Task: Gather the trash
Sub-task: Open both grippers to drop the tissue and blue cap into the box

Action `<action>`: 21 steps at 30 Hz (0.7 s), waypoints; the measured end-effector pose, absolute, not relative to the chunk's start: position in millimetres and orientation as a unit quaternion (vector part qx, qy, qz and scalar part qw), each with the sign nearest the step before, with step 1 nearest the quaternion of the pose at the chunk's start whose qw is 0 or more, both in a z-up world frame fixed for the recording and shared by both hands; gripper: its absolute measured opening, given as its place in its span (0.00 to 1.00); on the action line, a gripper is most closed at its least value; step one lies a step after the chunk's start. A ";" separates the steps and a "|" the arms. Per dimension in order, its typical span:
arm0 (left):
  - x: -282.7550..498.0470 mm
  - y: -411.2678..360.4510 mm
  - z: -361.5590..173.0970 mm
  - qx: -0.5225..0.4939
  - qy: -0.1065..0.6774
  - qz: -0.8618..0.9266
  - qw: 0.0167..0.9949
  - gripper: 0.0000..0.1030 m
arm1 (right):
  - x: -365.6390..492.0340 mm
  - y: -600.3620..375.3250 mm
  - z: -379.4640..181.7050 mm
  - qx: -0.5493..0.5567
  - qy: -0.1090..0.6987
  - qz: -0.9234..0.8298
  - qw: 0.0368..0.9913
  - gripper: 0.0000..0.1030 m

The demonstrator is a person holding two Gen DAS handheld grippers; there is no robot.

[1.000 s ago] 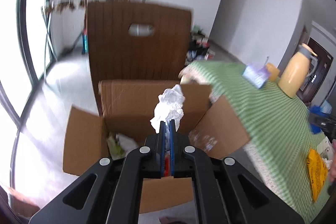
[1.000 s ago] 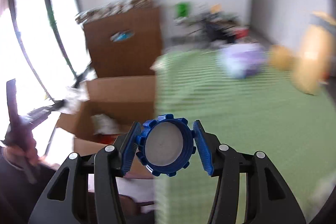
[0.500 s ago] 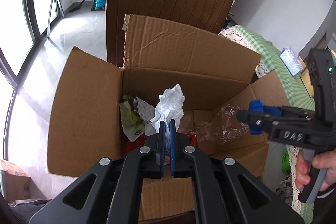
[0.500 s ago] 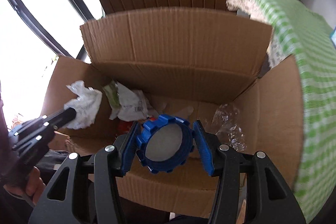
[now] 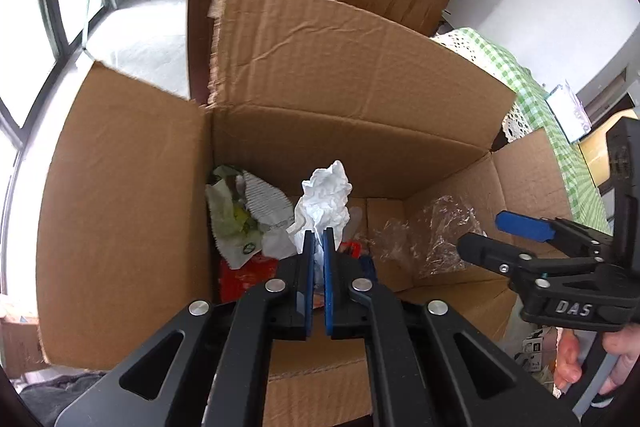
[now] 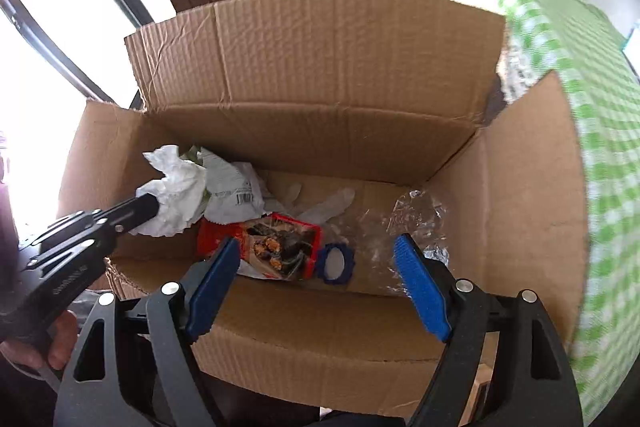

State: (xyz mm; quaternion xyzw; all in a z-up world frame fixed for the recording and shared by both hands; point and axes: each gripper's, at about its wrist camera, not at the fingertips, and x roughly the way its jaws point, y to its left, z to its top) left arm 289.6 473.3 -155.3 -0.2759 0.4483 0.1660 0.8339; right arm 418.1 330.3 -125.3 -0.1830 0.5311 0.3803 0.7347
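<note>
Lying below the open right claw (image 6: 316, 287): blue cap (image 6: 335, 264).

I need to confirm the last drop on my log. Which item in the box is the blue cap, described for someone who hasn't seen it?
Look into the open cardboard box beside the green checked table. On its floor, just right of the red snack wrapper and left of the crumpled clear plastic, lies the blue cap. It is the only round, notched blue ring there, with a pale centre.
</note>
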 end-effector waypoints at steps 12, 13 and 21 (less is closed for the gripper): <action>300.2 468.9 -120.5 -0.262 0.415 0.184 0.852 0.52 | 401.5 286.9 -81.6 -0.174 0.492 0.377 0.765 0.74; 297.8 468.8 -116.2 -0.262 0.411 0.188 0.853 0.52 | 398.7 283.1 -80.1 -0.175 0.488 0.376 0.768 0.74; 258.1 442.8 -63.8 -0.205 0.352 0.237 0.882 0.58 | 370.1 233.6 -36.3 -0.147 0.443 0.378 0.799 0.74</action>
